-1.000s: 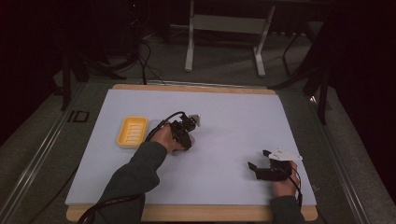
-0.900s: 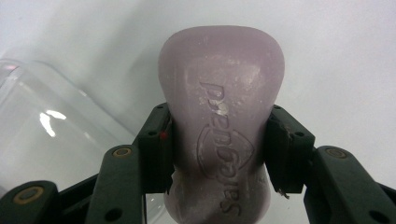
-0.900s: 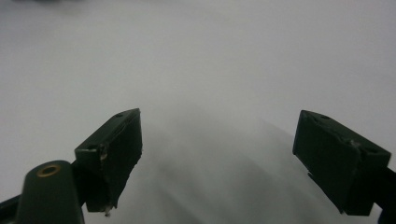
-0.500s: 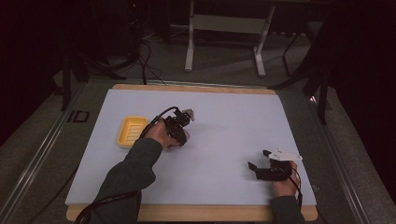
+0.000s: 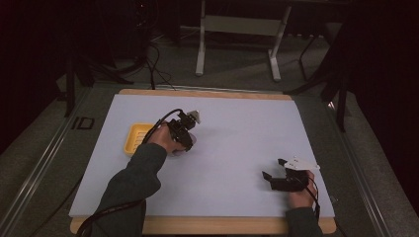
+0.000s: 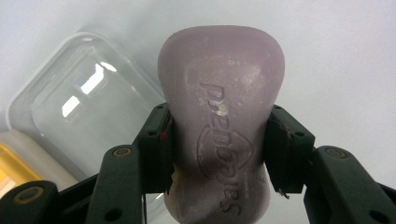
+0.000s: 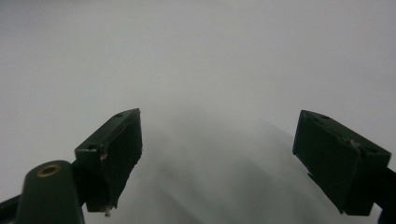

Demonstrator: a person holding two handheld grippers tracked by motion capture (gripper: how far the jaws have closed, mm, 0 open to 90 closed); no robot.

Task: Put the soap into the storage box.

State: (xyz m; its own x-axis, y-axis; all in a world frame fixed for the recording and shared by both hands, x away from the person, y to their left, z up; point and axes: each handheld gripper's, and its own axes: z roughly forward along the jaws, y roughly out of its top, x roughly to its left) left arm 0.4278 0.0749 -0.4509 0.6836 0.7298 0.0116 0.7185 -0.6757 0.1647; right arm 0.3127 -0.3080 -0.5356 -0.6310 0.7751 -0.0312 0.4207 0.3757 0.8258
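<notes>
A pale purple soap bar (image 6: 219, 70) with embossed lettering sits clamped between the pads of my left gripper (image 6: 217, 135), held above the white mat. Under it lies a clear plastic lid (image 6: 79, 107), and a yellow dish (image 6: 11, 163) shows at the left edge. In the high view my left gripper (image 5: 180, 131) hovers just right of the yellow dish (image 5: 134, 139). My right gripper (image 5: 276, 177) rests near the mat's front right, and its jaws stand wide apart with nothing between them (image 7: 217, 158).
The white mat (image 5: 237, 123) covers a wooden board whose edge runs along the front (image 5: 207, 226). A cable (image 5: 106, 215) trails off the left forearm. Dark floor, cables and a metal stand's legs (image 5: 237, 44) lie beyond the table.
My left hand has carried the soap a little to the left and slightly up, closer to the yellow dish. The right hand has stayed where it was.
</notes>
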